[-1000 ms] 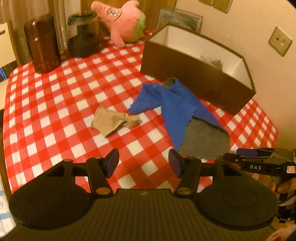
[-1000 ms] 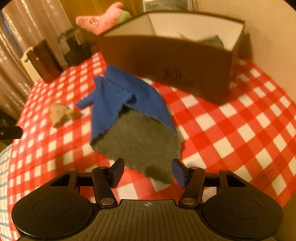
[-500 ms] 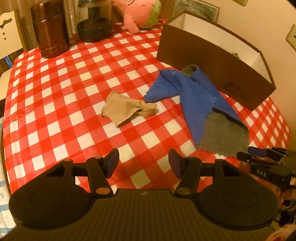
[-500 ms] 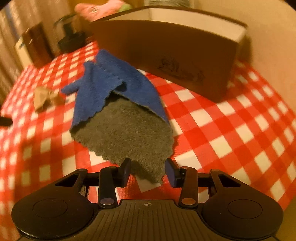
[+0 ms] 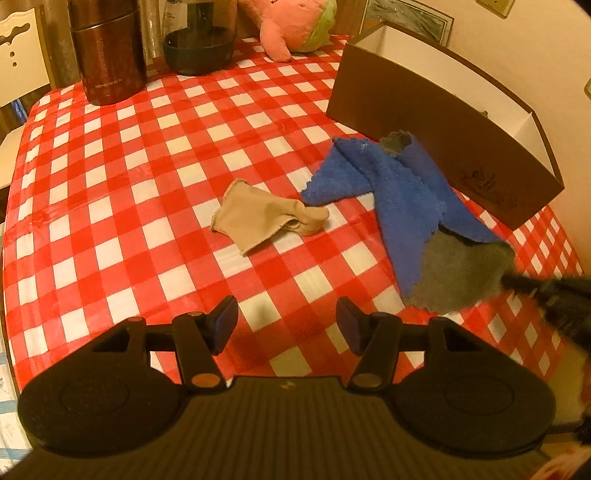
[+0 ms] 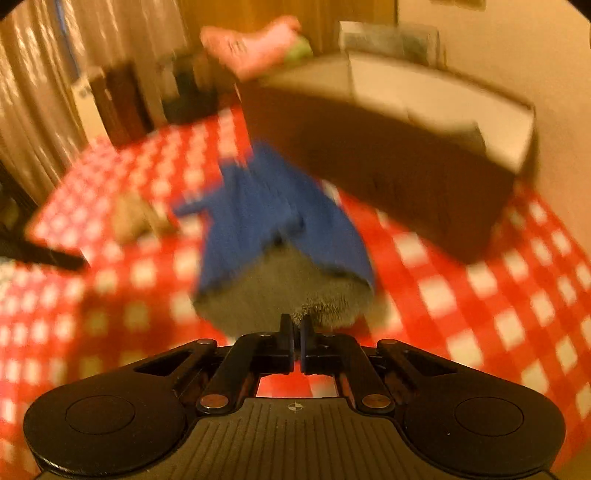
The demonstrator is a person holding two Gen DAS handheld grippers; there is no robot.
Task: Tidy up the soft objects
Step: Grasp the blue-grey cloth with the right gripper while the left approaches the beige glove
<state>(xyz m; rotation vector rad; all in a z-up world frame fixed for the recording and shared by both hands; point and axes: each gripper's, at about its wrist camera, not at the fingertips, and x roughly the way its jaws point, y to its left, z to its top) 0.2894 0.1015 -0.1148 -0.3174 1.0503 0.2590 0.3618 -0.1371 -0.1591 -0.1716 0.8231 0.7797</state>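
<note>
The table is covered by a red-and-white checked tablecloth [image 5: 147, 206], glossy and smooth like oilcloth, with light glare seen on it. A blue cloth [image 5: 402, 195] is shown as fuzzy terry with pinked edges; its grey underside [image 5: 458, 277] is seen as matt, short-napped fleece. A beige sock [image 5: 266, 218] is rendered thin, smooth and matt, stretchy knit. The box [image 5: 436, 147] is made of matt brown cardboard, white inside. A pink plush toy [image 5: 288, 22] looks soft and velvety. A brown canister [image 5: 107, 51] has a satin metallic sheen; the jar [image 5: 199, 33] beside it appears dark, glossy glass. Gripper bodies are seen as matt black ribbed plastic.
</note>
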